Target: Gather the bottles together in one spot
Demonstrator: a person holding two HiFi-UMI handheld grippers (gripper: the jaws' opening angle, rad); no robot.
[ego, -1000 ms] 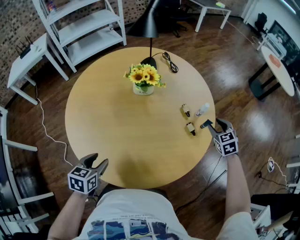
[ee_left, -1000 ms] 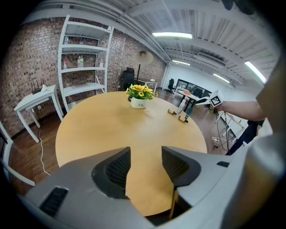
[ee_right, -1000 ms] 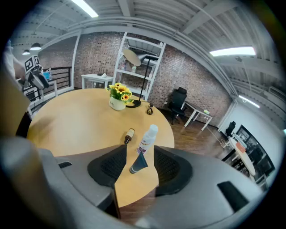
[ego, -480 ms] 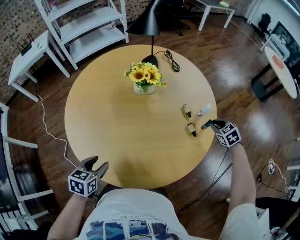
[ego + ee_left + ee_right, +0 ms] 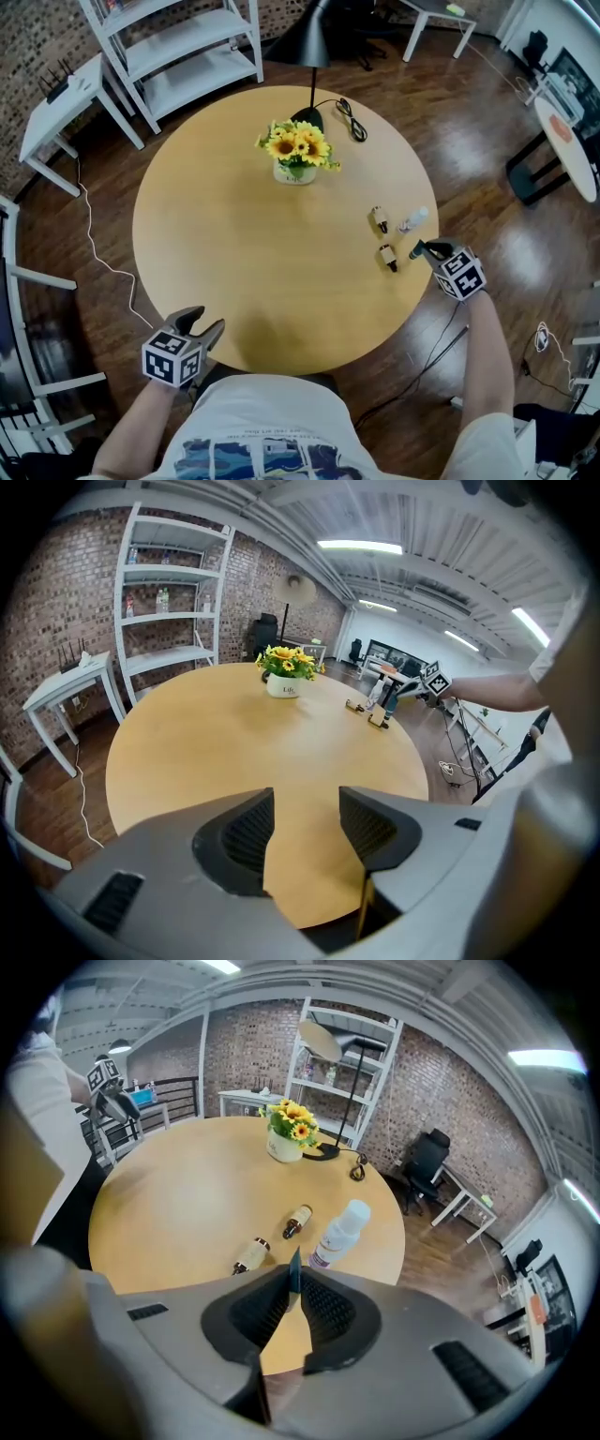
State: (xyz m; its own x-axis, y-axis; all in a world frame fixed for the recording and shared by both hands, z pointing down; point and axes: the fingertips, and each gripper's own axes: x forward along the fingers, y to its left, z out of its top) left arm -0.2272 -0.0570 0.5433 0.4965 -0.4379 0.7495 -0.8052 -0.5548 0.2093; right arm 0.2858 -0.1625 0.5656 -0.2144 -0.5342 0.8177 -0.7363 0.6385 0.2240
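Right gripper (image 5: 293,1283): its pads have just been closing and now meet tip to tip, with nothing caught between them. That thin dark sliver at the tips looks like a pad edge, though I can't be sure. Just beyond lies the white bottle (image 5: 339,1234) on its side, the nearer amber bottle (image 5: 251,1255) and farther amber bottle (image 5: 297,1222) to its left, all close to the table's (image 5: 234,234) right edge. Closed tips suit a nudge: push the white one low and slowly toward the amber pair, since it may roll. Left gripper (image 5: 305,822) hangs at the near edge, jaws apart, empty
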